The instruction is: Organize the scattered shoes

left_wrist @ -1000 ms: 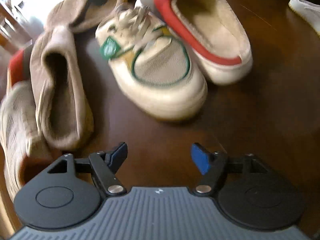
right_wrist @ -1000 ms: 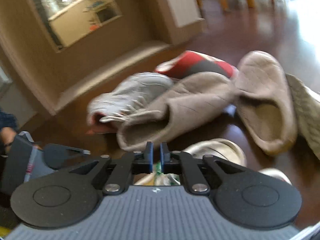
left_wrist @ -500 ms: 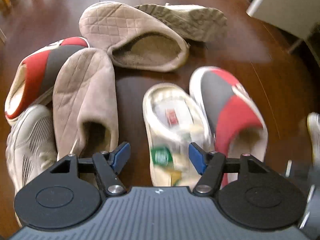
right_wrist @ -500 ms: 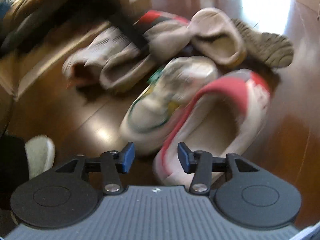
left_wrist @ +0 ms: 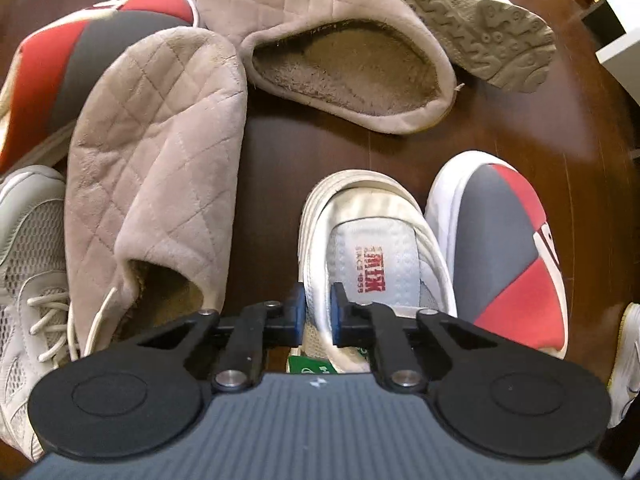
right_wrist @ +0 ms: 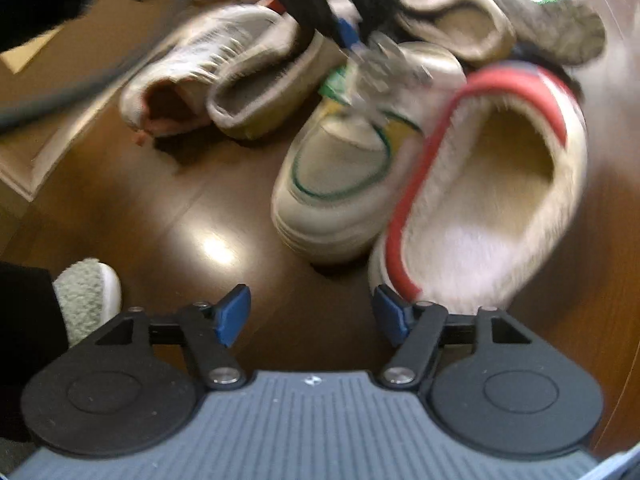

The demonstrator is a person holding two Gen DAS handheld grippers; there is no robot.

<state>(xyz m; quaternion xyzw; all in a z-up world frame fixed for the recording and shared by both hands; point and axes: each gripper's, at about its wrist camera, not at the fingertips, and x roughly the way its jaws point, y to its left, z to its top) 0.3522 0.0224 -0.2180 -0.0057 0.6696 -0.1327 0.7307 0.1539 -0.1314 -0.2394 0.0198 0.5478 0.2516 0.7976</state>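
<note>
Left gripper [left_wrist: 318, 316] low over the pile, blue pads pinched on the side collar of the cream low-top sneaker with green trim [left_wrist: 372, 236], one pad inside the opening, one outside. Right gripper [right_wrist: 312, 312] spread wide, nothing between its pads, hovering over dark wood floor [right_wrist: 160, 216]; its right pad looks to be just touching the heel of the red-edged fleece-lined slipper [right_wrist: 492, 184], blur makes it hard to say. Sneaker sits between that slipper and a quilted beige slipper [left_wrist: 160, 152]. Second beige slipper [left_wrist: 344, 48], an overturned grey-soled shoe [left_wrist: 480, 20] and a white mesh trainer [left_wrist: 28, 256] crowd around
</note>
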